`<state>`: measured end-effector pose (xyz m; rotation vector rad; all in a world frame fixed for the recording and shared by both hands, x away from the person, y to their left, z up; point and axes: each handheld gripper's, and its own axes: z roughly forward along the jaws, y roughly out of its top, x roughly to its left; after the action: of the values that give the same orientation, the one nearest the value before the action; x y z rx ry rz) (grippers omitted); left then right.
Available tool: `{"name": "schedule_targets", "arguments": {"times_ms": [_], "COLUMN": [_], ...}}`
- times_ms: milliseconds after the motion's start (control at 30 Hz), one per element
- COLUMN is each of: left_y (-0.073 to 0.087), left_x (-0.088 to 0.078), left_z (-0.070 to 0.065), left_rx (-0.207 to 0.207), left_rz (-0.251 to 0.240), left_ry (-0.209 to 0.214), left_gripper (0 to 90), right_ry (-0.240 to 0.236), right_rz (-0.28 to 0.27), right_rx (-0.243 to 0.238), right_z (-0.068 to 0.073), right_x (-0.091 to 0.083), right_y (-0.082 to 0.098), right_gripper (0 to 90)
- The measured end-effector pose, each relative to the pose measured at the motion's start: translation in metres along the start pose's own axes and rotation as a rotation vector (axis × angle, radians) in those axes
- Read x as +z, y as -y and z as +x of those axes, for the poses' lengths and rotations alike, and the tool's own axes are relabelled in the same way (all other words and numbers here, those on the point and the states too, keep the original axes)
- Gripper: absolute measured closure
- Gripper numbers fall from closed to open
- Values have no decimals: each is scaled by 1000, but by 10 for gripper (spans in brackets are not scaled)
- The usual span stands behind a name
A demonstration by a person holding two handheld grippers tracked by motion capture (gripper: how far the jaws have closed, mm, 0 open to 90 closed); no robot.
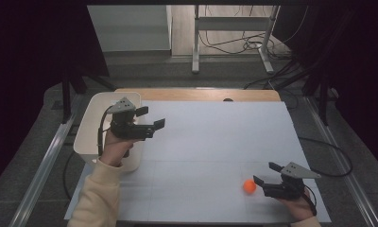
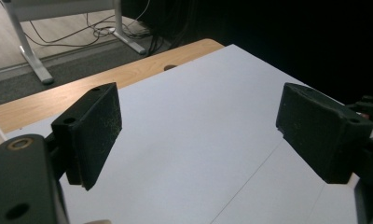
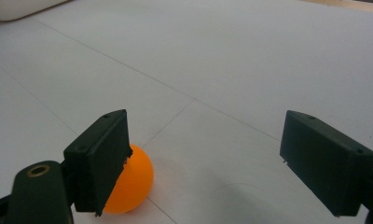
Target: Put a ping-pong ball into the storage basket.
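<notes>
At the left of the surface (image 1: 201, 142) stands a white bin (image 1: 90, 135), and the left hand-held gripper (image 1: 150, 118) hangs at its inner rim, jaws spread wide with nothing between them; in the left gripper view they frame only bare white sheet and the wooden far edge. It looks released after a visit to the bin, though what lies inside the bin cannot be told.

Far to the right of the bin, near the front edge of the surface, sits an orange ball (image 1: 249, 186). The right hand-held gripper (image 1: 265, 174) is just beside it, jaws apart and unclenched. In the right gripper view the ball (image 3: 131, 179) lies close against the left-hand jaw, partly behind it, not centred in the gap; whether it touches the pad cannot be told.

The step in hand seems to be the pickup of the ball. The next move likely calls for shifting the right hand-held gripper sideways so the ball sits midway between the jaws, then closing gently, since a nudge from one jaw could send it rolling.
</notes>
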<state>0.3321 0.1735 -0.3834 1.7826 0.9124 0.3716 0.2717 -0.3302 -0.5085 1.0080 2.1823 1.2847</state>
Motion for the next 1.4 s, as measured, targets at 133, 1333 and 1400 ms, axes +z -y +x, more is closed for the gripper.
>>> {"name": "schedule_targets", "arguments": {"times_ms": [133,1333,1400], "left_y": [0,10,11], "left_x": [3,43,45], "left_z": [-4,-41,-43], "left_rx": [10,88,93], "left_rz": [7,105,113], "left_ry": [5,77,83], "left_gripper": [148,141,141], "right_ry": [0,-3,-3], "right_rz": [0,0,-1], "right_rx": [-1,-6,-6], "right_z": [0,0,0], "right_x": [0,1,1], "right_y": [0,0,0], "right_gripper": [164,164,164]}}
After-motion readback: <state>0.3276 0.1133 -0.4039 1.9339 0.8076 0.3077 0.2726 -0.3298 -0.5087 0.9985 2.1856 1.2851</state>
